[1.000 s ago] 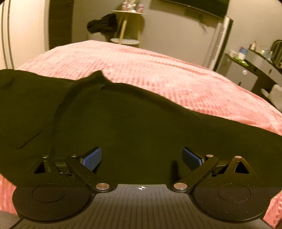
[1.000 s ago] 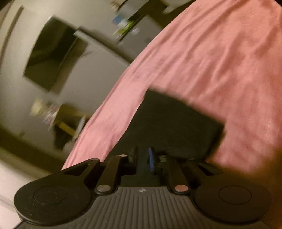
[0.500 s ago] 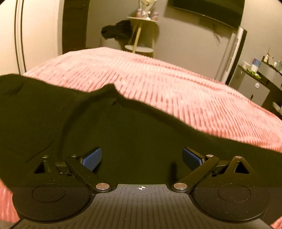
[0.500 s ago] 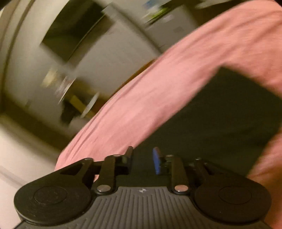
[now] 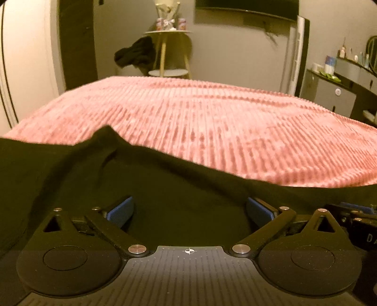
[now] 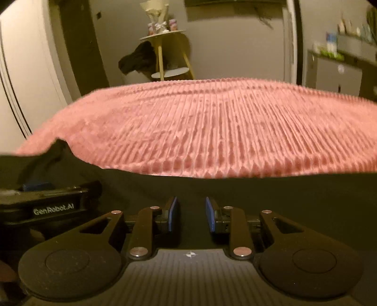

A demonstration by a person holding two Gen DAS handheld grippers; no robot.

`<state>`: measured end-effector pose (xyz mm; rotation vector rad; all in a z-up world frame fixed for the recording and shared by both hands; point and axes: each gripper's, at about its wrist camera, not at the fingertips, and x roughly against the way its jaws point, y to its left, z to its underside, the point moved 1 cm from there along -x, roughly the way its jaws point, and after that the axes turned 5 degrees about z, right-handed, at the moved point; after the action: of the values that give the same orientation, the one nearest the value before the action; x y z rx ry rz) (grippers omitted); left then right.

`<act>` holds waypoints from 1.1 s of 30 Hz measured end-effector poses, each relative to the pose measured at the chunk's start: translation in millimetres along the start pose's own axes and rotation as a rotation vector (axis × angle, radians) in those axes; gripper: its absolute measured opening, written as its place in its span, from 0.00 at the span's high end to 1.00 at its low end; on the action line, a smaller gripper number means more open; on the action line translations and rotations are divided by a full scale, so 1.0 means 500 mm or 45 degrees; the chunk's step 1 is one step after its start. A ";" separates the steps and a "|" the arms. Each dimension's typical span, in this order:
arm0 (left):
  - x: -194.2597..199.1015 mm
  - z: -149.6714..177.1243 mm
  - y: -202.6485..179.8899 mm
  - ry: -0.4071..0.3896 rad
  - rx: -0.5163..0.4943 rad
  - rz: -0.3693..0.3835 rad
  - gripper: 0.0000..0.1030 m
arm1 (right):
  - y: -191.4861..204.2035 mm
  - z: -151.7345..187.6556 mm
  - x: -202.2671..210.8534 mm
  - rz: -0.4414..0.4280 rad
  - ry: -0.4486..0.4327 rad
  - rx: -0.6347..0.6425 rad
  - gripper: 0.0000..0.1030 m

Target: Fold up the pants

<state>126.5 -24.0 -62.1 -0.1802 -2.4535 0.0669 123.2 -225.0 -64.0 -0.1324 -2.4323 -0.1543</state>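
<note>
Black pants (image 5: 165, 188) lie flat on a pink ribbed bedspread (image 5: 212, 122), filling the near part of both views (image 6: 259, 195). My left gripper (image 5: 189, 210) is wide open, low over the pants, holding nothing. My right gripper (image 6: 190, 215) is partly open with a narrow gap between its blue pads, low over the pants near their edge, empty. The left gripper's body (image 6: 47, 202) shows at the left of the right wrist view; the right gripper (image 5: 353, 214) shows at the right edge of the left wrist view.
Beyond the bed stands a yellow side table (image 5: 168, 54) with dark clothing (image 5: 134, 54) draped on it. A dresser with bottles (image 5: 339, 82) stands at the right. A wall-mounted TV (image 5: 247, 9) hangs on the far wall.
My right gripper swung from a tilted view to level beside the left and its jaws opened from shut. My left gripper dropped lower over the pants, still open.
</note>
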 end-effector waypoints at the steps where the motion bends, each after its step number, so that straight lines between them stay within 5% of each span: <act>1: -0.002 0.007 0.009 -0.018 0.030 0.016 0.00 | 0.004 0.003 -0.012 0.011 -0.017 0.036 0.75; 4: -0.003 0.021 0.012 -0.085 0.014 0.015 0.00 | -0.002 0.000 -0.011 -0.005 -0.022 0.036 0.75; 8: 0.020 0.018 0.026 -0.050 0.001 0.031 0.00 | -0.039 -0.018 0.002 -0.053 0.089 -0.085 0.75; 15: 0.100 0.027 0.039 0.076 0.143 0.151 0.00 | -0.337 0.015 0.094 -0.031 0.212 -0.704 0.75; 18: 0.118 0.042 0.022 0.112 0.123 0.173 0.00 | -0.473 0.046 0.141 0.138 0.253 -0.782 0.74; 23: 0.134 0.058 0.005 0.144 0.089 0.144 0.00 | -0.680 0.132 0.288 0.433 0.065 -1.073 0.72; 25: 0.139 0.063 0.007 0.148 0.116 0.145 0.00 | -0.722 0.174 0.331 0.345 -0.018 -1.227 0.72; 28: 0.140 0.067 0.003 0.156 0.104 0.135 0.00 | -0.731 0.199 0.352 0.490 0.029 -1.195 0.40; 33: 0.153 0.071 -0.002 0.157 0.122 0.168 0.00 | -0.757 0.258 0.345 0.206 -0.098 -1.431 0.52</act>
<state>45.0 -13.8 -41.8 -0.2953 -2.3074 0.2245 -141.6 -570.8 -78.6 -0.8222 -2.1032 -1.4282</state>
